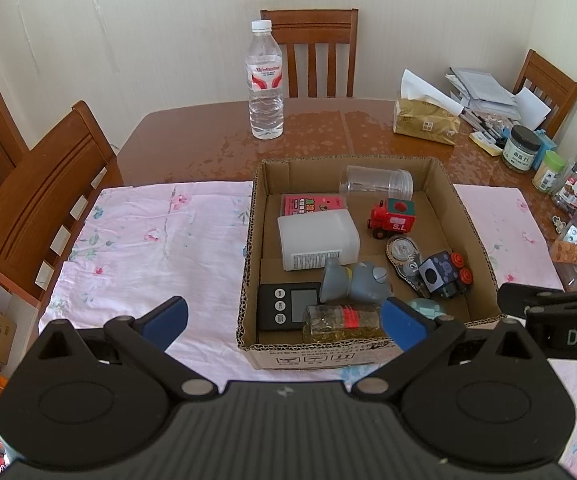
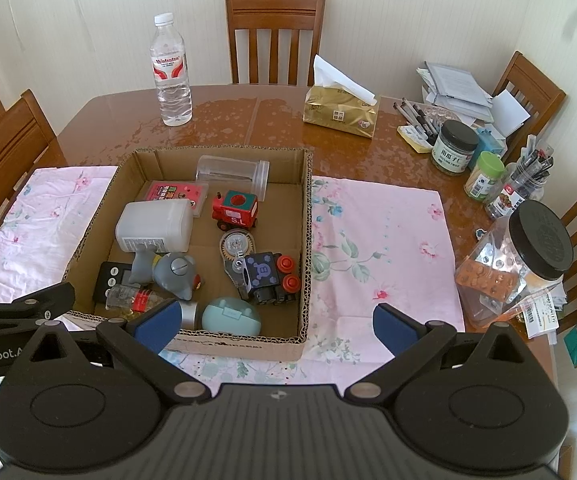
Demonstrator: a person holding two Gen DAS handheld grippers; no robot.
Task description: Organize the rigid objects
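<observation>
A cardboard box [image 1: 250, 240] [image 2: 307, 240] sits on a pink floral cloth [image 1: 148, 240] [image 2: 384, 232]. Inside lie a clear jar [image 1: 376, 186] [image 2: 232, 174], a pink card pack [image 1: 312, 204] [image 2: 172, 192], a white plastic bottle [image 1: 318, 240] [image 2: 154, 226], a red toy train [image 1: 392, 218] [image 2: 235, 210], a correction tape [image 1: 402, 252] [image 2: 235, 246], a blue block car [image 1: 444, 274] [image 2: 270, 278], a grey toy [image 1: 354, 282] [image 2: 168, 270], a black timer [image 1: 284, 306] [image 2: 110, 276], a spice bottle [image 1: 344, 322] [image 2: 136, 298] and a teal case [image 2: 230, 316]. My left gripper [image 1: 284, 322] is open at the box's near edge. My right gripper [image 2: 274, 326] is open, holding nothing.
A water bottle [image 1: 265, 80] [image 2: 170, 70] and a tissue pack [image 1: 426, 120] [image 2: 340, 114] stand on the wooden table behind the box. Jars, pens and papers [image 2: 484, 152] crowd the right side, with a black-lidded plastic jar [image 2: 516, 260] near my right gripper. Chairs ring the table.
</observation>
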